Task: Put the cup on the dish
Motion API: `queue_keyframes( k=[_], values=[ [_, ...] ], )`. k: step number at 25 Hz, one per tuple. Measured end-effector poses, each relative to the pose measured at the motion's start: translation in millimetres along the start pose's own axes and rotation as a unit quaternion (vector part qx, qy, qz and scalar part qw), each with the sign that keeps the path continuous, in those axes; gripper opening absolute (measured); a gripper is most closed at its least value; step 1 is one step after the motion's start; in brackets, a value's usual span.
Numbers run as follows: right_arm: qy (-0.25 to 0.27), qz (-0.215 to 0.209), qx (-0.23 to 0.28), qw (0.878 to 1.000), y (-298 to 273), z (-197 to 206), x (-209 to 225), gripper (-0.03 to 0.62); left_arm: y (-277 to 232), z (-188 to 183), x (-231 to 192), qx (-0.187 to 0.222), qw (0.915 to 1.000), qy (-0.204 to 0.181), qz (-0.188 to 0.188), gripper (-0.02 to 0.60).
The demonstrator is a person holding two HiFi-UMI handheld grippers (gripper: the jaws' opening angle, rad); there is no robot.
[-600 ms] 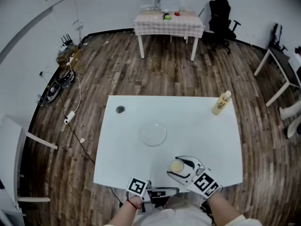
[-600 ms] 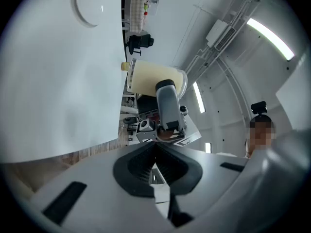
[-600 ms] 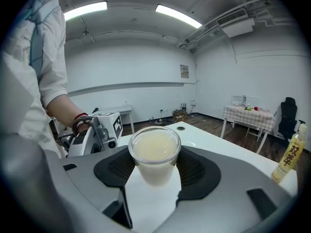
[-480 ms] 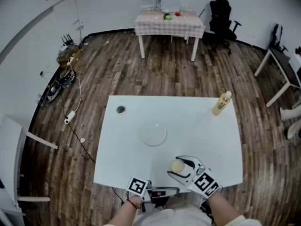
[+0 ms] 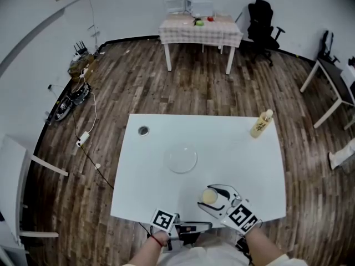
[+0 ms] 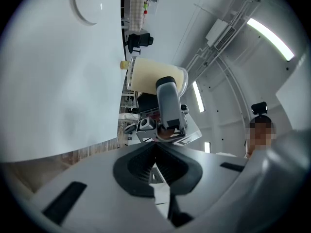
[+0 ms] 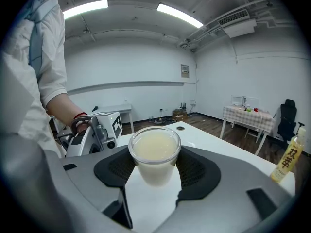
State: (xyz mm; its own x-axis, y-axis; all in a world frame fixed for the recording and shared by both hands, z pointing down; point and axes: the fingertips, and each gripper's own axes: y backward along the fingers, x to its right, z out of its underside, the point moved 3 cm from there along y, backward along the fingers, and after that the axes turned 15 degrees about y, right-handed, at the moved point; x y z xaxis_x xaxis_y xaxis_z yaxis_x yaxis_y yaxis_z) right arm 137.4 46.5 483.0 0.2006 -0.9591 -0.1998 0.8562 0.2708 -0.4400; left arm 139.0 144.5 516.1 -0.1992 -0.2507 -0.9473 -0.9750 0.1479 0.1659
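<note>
A clear cup full of pale cream liquid stands on the white table near its front edge. My right gripper has its two jaws around the cup and is shut on it. In the right gripper view the cup fills the gap between the black pads. The clear round dish lies bare at the table's middle, a short way beyond and left of the cup. My left gripper hovers at the table's front edge, left of the right one, shut with nothing in it.
A yellow bottle stands at the table's far right corner. A small round metal piece sits in the far left part. Beyond the table are wood floor, a checked table and a black chair.
</note>
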Motion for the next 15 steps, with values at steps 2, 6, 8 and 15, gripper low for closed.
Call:
queue_keyframes(
  k=[2,6,8,15],
  values=[
    [0.001,-0.001,-0.002,1.0,0.6,-1.0,0.8,0.278,-0.3,-0.3,0.3,0.0,1.0,0.001,-0.001,0.0],
    [0.009,-0.007,-0.008,1.0,-0.1,-1.8,-0.9,0.278,-0.9,1.6,0.9,-0.003,1.0,0.005,0.001,0.0],
    [0.008,-0.008,-0.01,1.0,1.1,-3.6,-2.5,0.278,-1.6,3.5,1.9,-0.005,1.0,0.004,0.003,0.0],
    [0.002,-0.006,-0.008,1.0,4.5,-2.5,-2.8,0.278,-2.4,2.4,0.0,-0.005,1.0,-0.004,-0.001,0.0]
  ],
)
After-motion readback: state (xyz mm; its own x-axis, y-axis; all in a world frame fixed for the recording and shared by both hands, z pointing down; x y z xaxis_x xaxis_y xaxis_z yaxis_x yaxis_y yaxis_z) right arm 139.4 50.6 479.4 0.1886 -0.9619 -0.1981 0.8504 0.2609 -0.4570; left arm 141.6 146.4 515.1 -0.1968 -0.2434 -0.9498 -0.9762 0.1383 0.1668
